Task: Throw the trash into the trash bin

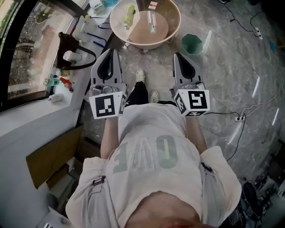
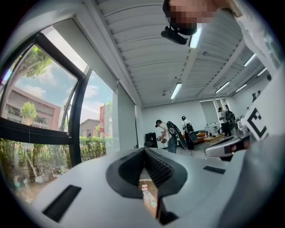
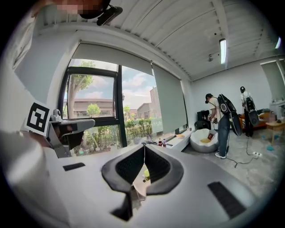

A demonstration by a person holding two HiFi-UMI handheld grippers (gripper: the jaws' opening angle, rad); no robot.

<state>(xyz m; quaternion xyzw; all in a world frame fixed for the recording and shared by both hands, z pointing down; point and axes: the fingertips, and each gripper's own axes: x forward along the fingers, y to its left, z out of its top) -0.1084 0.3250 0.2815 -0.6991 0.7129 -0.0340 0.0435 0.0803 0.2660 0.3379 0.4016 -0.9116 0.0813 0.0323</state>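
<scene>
On the grey marble floor ahead, a round beige table (image 1: 142,35) with a raised rim, bearing the trash: a yellow-green bottle (image 1: 129,14) lying toward the left rim, a clear plastic bottle (image 1: 152,22) lying near the middle, a small red-and-white packet (image 1: 152,5) farther back still. Just beside the table's near right rim, standing on the floor, a green trash bin (image 1: 192,44), open at the top, apart from all three pieces. Nearer, the left gripper (image 1: 111,51) and the right gripper (image 1: 178,55), held level and side by side before the person's chest, both aimed toward the table. Left jaws closed tip to tip, nothing pinched between them, only a sliver of the tabletop and the packet showing through the gap behind the tips. Right jaws likewise pressed fully together and empty, a glimpse of the yellow-green bottle beyond them. Along the left, a white windowsill (image 1: 26,111) crowded with small bottles, plus a black bag (image 1: 67,44) with a strap. At the right, on the floor, a white power strip (image 1: 240,118). Far across the room, in the right gripper view, another person (image 3: 220,127) standing.
</scene>
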